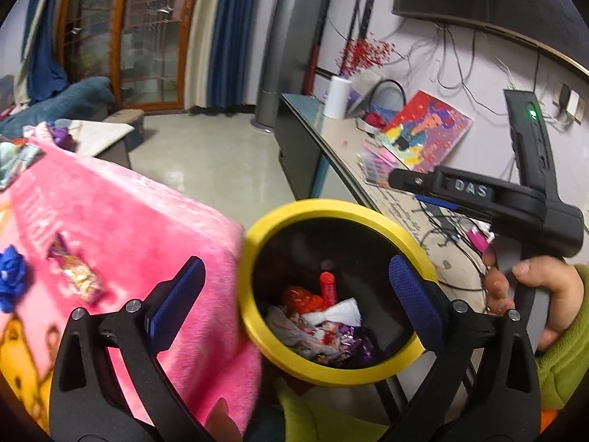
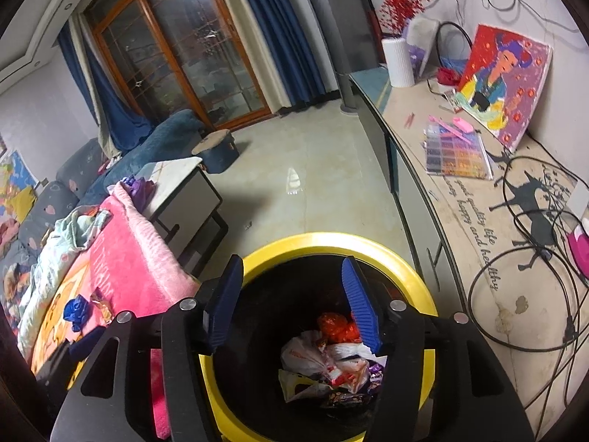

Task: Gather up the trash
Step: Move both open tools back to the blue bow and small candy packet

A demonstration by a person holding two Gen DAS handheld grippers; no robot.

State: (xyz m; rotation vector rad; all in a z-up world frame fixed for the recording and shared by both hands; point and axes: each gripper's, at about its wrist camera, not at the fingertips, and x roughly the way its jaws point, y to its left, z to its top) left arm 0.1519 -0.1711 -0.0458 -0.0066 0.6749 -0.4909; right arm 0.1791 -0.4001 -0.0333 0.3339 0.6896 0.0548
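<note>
A pale tiled floor (image 2: 294, 169) is bounded at twelve o'clock by wood-framed glass doors (image 2: 176, 55) flanked by blue curtains (image 2: 272, 29), with a blue sofa (image 2: 154, 147) at nine o'clock.

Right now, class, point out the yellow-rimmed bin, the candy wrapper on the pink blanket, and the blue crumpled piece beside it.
Yellow-rimmed bin (image 2: 371, 241): right wrist view, far rim.
Candy wrapper (image 1: 75, 274): left wrist view, its middle.
Blue crumpled piece (image 1: 11, 280): left wrist view, its middle.

The bin (image 2: 419, 280) has a smooth, matt yellow plastic rim and a dark inside holding crinkled glossy wrappers (image 2: 331, 368) and thin plastic film. Beside it, the pink blanket (image 1: 140, 221) is fluffy plush cloth. Both grippers look like matt black plastic with ribbed blue pads (image 2: 359, 305) and shiny metal screws. The floor (image 2: 313, 169) is glossy tile.
</note>
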